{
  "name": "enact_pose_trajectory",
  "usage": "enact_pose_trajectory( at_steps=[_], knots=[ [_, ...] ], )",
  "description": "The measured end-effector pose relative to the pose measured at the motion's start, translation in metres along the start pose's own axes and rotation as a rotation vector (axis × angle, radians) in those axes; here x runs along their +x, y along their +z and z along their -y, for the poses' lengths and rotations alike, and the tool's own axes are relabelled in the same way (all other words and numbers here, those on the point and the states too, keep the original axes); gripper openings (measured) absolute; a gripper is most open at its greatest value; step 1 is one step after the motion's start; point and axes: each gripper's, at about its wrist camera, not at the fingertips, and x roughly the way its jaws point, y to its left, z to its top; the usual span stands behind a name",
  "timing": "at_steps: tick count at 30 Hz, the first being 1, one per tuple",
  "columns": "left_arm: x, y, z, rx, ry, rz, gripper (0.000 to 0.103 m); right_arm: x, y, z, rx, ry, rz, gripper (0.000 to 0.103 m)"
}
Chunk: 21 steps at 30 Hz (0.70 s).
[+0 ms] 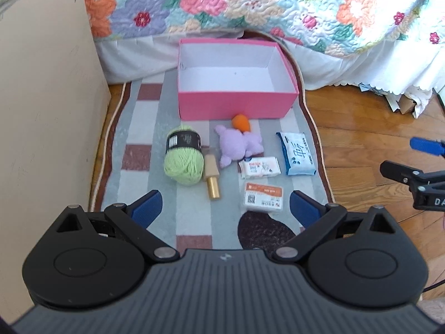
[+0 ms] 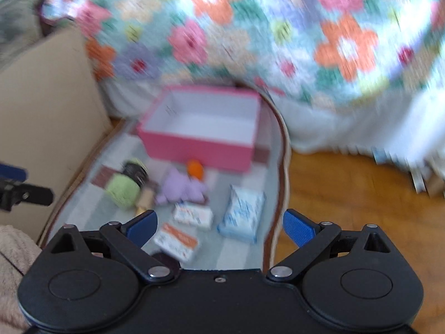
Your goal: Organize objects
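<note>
An empty pink box point(image 1: 236, 103) point(image 2: 194, 147) stands at the far end of a striped rug point(image 1: 155, 128). In front of it lie a green yarn ball point(image 1: 182, 157) point(image 2: 123, 185), a gold-tipped stamp point(image 1: 212, 178), a purple plush toy point(image 1: 240, 146) point(image 2: 180, 188) with an orange piece point(image 1: 241, 122), two tissue packs point(image 1: 259, 167) point(image 1: 296, 153) and an orange-labelled box point(image 1: 262, 197) point(image 2: 178, 242). My left gripper point(image 1: 225, 208) hangs open above the rug's near end, holding nothing. My right gripper point(image 2: 219, 226) is open and empty too; its view is blurred.
A beige cabinet side point(image 1: 47, 111) walls the left. A bed with a floral quilt point(image 1: 250, 2) rises behind the box. Wooden floor point(image 1: 361, 144) lies to the right, with papers point(image 1: 395, 100) under the bed skirt. The right gripper point(image 1: 414, 164) shows at the left view's right edge.
</note>
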Motion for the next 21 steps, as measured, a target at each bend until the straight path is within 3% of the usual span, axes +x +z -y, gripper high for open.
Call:
enact_pose_trajectory(
  at_steps=[3, 7, 10, 16, 21],
  knots=[
    [-0.002, 0.004, 0.006, 0.046, 0.011, 0.004, 0.099, -0.001, 0.003, 0.000, -0.045, 0.012, 0.023, 0.099],
    [0.005, 0.006, 0.016, 0.080, 0.032, 0.008, 0.099, 0.009, 0.002, 0.000, -0.066, 0.053, -0.034, 0.099],
    [0.021, 0.006, 0.019, 0.076, 0.022, -0.019, 0.099, 0.022, -0.009, -0.001, -0.079, 0.100, -0.084, 0.097],
    [0.066, -0.003, 0.044, 0.186, 0.118, -0.036, 0.099, 0.060, -0.032, -0.007, -0.084, 0.225, -0.150, 0.097],
    [0.103, -0.004, 0.059, 0.217, 0.081, -0.091, 0.099, 0.092, -0.046, -0.016, -0.136, 0.268, -0.190, 0.095]
  ],
)
